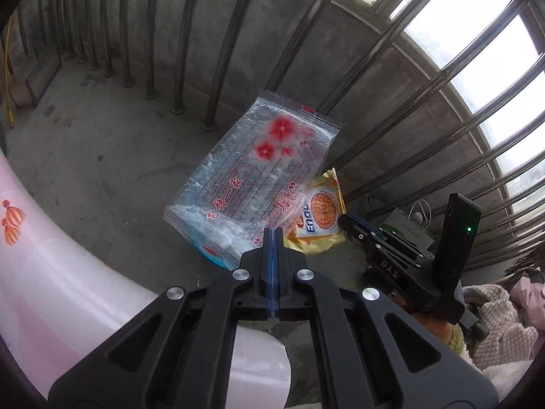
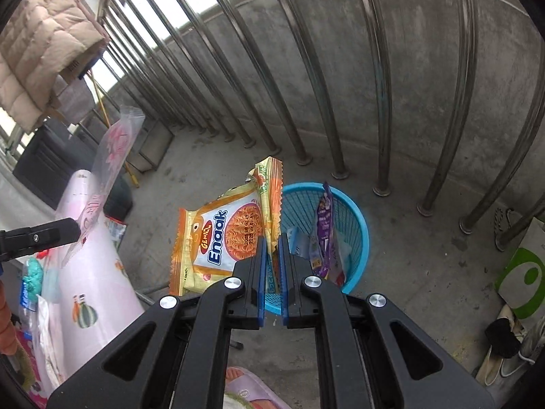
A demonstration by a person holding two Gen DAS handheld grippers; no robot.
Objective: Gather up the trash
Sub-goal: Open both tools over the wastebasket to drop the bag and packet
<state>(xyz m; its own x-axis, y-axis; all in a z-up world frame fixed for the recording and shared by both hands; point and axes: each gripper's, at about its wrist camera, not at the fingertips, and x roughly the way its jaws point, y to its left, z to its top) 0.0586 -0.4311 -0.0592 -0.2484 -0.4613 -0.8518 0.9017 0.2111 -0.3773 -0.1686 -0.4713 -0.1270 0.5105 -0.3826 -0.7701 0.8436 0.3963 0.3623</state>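
Left wrist view: left claw pressed together on the lower edge of a clear wrapper printed with red flowers and red characters; the wrapper stands up and away from the fingertips, off the concrete floor. Just right of this claw, partly behind the clear wrapper, a yellow noodle packet hangs from the right claw, which enters from the right with a green light on its body. Steel railing bars rise beyond both wrappers; a pale pink printed cloth lies to the left of the claw. Right wrist view: right claw pinching a fold of the yellow noodle packet, blue pads nearly together with the crumpled edge between them; most of the packet spreads left of the fingertips. Directly ahead and slightly right, on the floor, a blue mesh basket already holds a purple wrapper and other scraps. Far left of this claw, the left claw holds the clear wrapper upright above the pink cloth. A quilted beige jacket hangs on the railing at upper left.
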